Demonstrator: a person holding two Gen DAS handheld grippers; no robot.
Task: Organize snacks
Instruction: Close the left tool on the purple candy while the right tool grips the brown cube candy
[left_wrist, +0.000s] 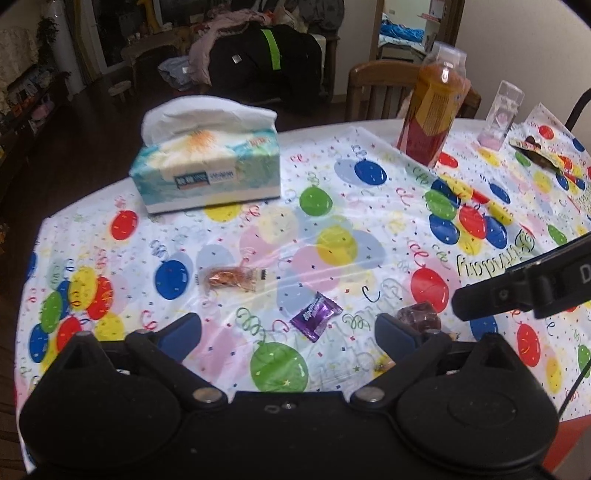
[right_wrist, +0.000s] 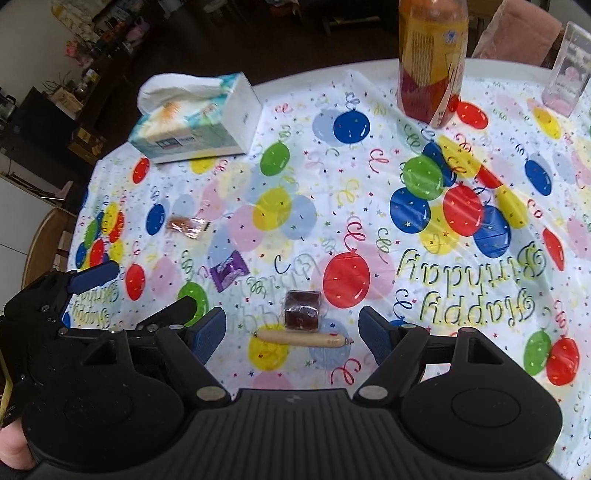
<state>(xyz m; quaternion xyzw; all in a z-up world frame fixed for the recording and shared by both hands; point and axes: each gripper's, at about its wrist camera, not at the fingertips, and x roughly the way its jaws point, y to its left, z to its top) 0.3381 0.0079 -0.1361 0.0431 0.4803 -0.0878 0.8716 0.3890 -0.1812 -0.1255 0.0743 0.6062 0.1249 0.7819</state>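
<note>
On a round table under a glossy plastic cloth (right_wrist: 369, 177) printed with balloons, streamers and "Happy Birthday", four small snacks lie scattered near the front edge. A crinkly purple candy (right_wrist: 228, 270) sits left of centre, and a clear-wrapped orange snack (right_wrist: 186, 226) lies farther left and beyond it. The right wrist view shows a dark brown block (right_wrist: 302, 309) in clear film touching a slim, pale sausage stick (right_wrist: 303, 338) that lies crosswise just in front of it. The left wrist view shows only the top of the block (left_wrist: 419, 317) behind a finger, and the stick is almost wholly hidden there. The right gripper (right_wrist: 291, 332) hangs over that pair with its blue-padded jaws wide apart, one on either side, holding nothing. The left gripper (left_wrist: 288, 328) is likewise spread open and empty, the purple candy (left_wrist: 316, 314) lying between its fingertips on the cloth. At the back left stands a soft tissue pack (left_wrist: 207, 173) with a white sheet puffed out of its top. At the back right stands a tall bottle (left_wrist: 432, 114) of amber drink with a red and yellow label. Beside it is a clear rectangular cup (left_wrist: 498, 114) holding what may be something pink, too blurred to tell. Only the left view shows a flat packet (left_wrist: 537, 153) at the far right edge and a wooden chair (left_wrist: 380, 88) behind the table.
</note>
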